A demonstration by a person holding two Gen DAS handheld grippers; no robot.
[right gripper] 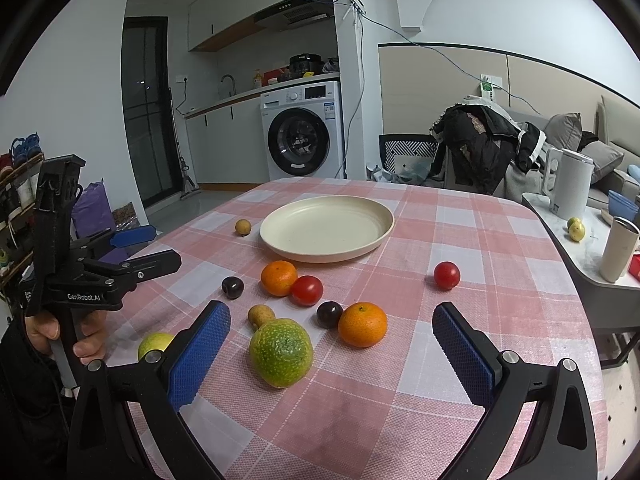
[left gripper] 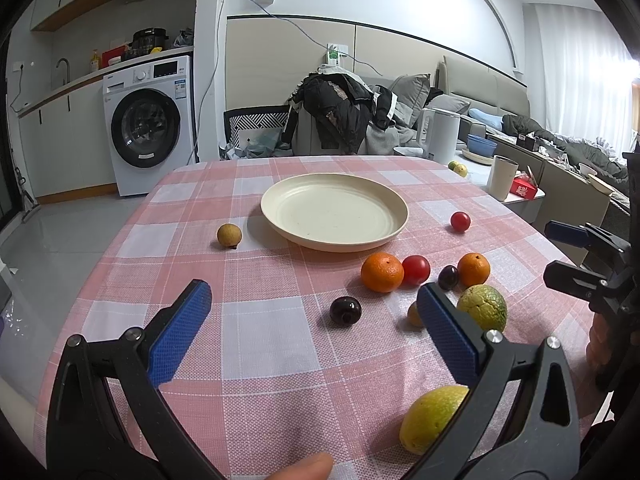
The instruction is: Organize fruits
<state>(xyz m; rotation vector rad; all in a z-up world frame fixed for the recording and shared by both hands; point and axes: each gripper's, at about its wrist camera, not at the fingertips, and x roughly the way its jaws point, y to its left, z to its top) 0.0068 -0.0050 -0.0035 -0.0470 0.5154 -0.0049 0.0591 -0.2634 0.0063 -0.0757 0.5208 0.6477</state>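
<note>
The right wrist view showed that the task was, in my judgement, hardly begun: the cream plate (right gripper: 326, 227) stood with nothing in it on the pink checked tablecloth (right gripper: 460, 360), and all the fruits lay around it. A small brown fruit (right gripper: 243, 226) was just beside the plate's left rim. Nearer to me were two oranges (right gripper: 279, 277) (right gripper: 362, 324), two red tomatoes (right gripper: 306, 290) (right gripper: 447, 275), two dark plums (right gripper: 233, 287) (right gripper: 329, 314), another small brown fruit (right gripper: 261, 315) and a big green citrus (right gripper: 281, 352). A yellow-green fruit (right gripper: 154, 343) lay at the left, partly hidden.

The right gripper (right gripper: 332, 354) hovered low over the near part of the table, its blue pads wide apart and holding nothing, with the green citrus between them. The left gripper (left gripper: 314, 328) was released too, carrying nothing, and pointed toward the plate. In the right wrist view a hand (right gripper: 66, 334) clasped its handle at the left side.
</note>
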